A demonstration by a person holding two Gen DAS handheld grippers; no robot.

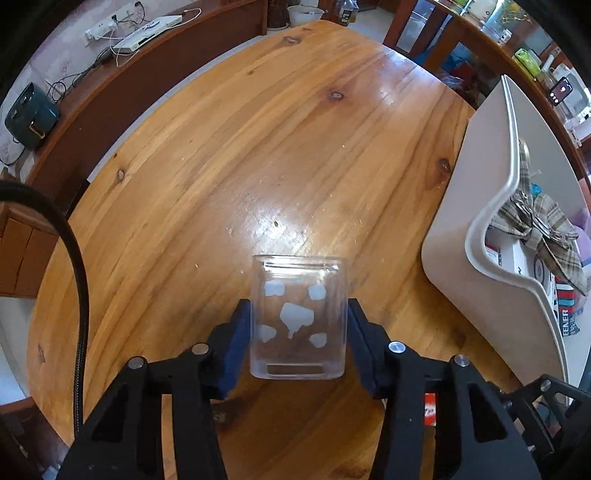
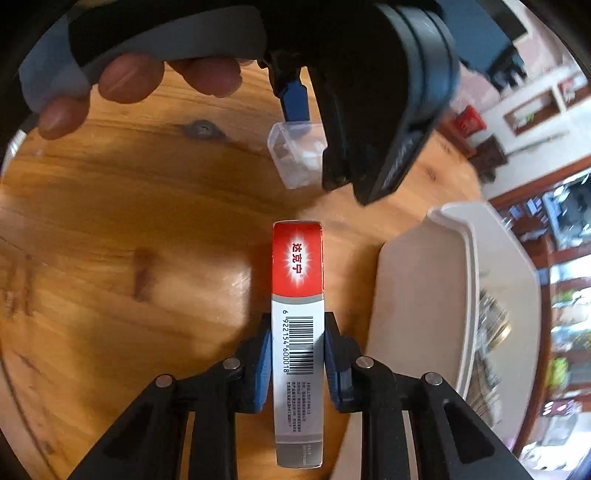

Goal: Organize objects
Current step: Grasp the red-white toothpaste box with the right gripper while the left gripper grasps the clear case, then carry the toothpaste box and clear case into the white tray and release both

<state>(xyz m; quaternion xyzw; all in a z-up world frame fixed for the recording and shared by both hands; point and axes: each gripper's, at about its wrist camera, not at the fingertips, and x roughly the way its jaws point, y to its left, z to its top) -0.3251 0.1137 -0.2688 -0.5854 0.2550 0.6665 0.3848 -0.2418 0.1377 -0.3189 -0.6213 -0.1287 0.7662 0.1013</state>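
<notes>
Between right jaws, red-and-grey box [image 2: 297, 295]

Clearance: table open ahead and left, blocked right.
Bare table [image 1: 229, 155] offers free passage forward and leftward; the white bin [image 1: 476, 206] walls off the right, and the left tool [image 2: 369, 122] overhangs the right tool's forward path.

Box [image 2: 297, 295]: "达克宁", barcode 6922154600018

The wooden surface [image 1: 258, 155] is glossy, with dark knots and a bright reflection of light; at far left a dark wood sideboard [image 1: 155, 70] carries a white power strip [image 1: 107, 26] and cables; at right stand shelves [image 1: 524, 48] with small items.
</notes>
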